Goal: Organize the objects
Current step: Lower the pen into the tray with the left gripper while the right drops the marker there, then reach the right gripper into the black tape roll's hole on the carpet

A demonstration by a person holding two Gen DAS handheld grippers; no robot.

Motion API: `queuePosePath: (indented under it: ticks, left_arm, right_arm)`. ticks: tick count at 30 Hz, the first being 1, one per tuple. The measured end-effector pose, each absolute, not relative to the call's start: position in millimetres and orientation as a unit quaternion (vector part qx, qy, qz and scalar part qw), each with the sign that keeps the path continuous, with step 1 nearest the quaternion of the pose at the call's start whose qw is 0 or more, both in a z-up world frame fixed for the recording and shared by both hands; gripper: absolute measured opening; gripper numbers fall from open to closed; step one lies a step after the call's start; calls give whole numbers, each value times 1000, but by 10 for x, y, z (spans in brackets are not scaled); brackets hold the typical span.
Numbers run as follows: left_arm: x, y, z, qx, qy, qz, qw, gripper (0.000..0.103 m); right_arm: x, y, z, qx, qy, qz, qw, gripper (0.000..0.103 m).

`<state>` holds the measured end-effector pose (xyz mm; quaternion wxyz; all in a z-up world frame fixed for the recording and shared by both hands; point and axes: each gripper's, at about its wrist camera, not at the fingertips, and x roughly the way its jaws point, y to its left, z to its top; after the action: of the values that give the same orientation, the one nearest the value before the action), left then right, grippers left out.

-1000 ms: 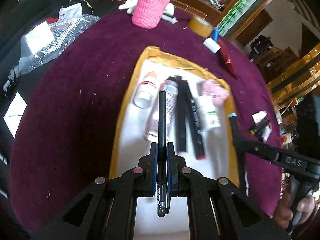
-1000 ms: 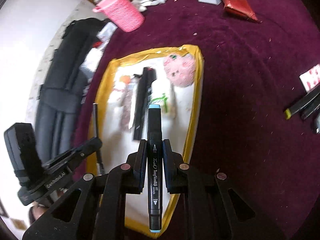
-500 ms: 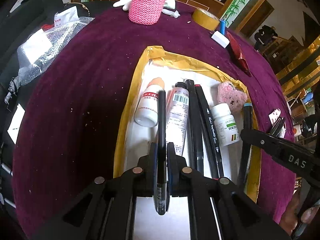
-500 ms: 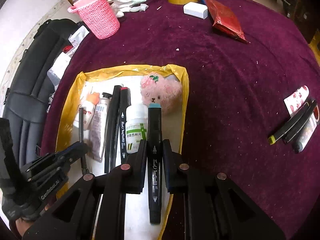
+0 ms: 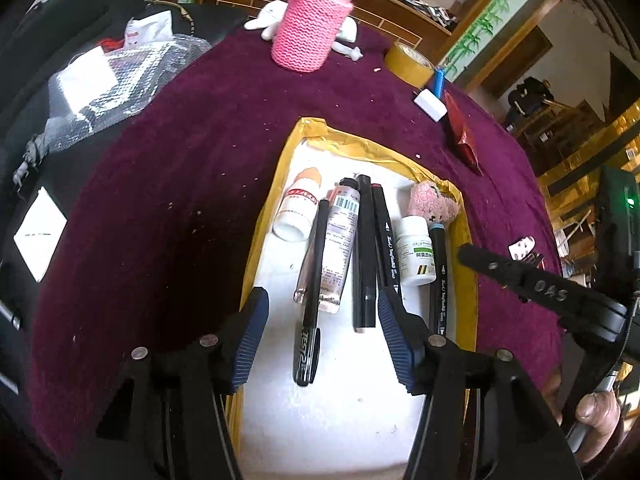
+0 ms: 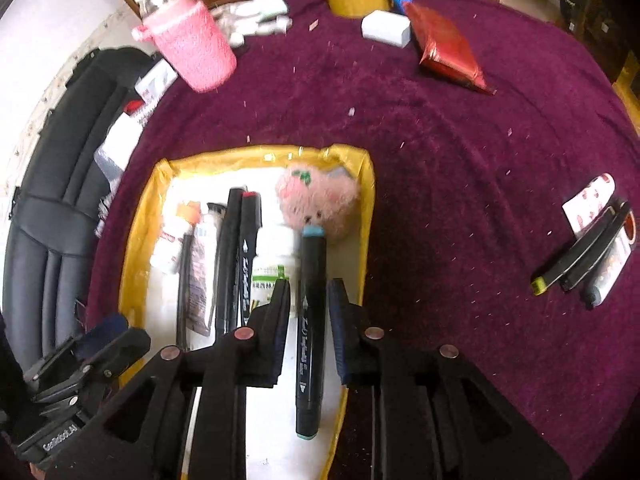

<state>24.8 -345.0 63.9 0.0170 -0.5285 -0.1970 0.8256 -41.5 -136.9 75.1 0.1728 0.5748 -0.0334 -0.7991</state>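
Left claw [image 5: 320, 330]: matte black plastic arms with triangular cut-outs, round silver screw heads along the top, and two fingers faced with ribbed dark-blue pads [image 5: 250, 334]. Right claw [image 6: 309, 320]: the same black frame, silver screws and dark-blue pads. Seen from the left camera, its side carries pale raised letters reading "DAS". White lettering marks the left claw's black body.
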Motion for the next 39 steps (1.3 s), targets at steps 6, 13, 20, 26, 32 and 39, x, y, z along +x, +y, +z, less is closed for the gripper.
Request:
queuePosePath:
  ticks: [6,13,20,26,32,39]
  left_arm:
    - [365,-3293,811,-515,-222,828,24,51]
    - [637,-2656,1017,-508,-262,815,97,56]
    - [742,-1865,997,-534,-240,798,144,56]
    - [829,-1563,917,-548,-236,794,117,56]
    - [940,-1424,863,-550,-245,793,92,56]
    - [1072,-1200,822,-550,-240,796,80,56]
  right_arm:
    - [-305,-952,924,556,-60,-814,160,25]
    - [-266,120,1044,537,-88,-833,105,25]
    - [-644,1618,1079,520,-127,-845,-10,25]
    - [-998,1893,960,538,-145,-830,32,25]
    - [-1238,1571,619,582,-67,-805,93,25]
    - [-1510,1572,441,596,-35,-796,100,25]
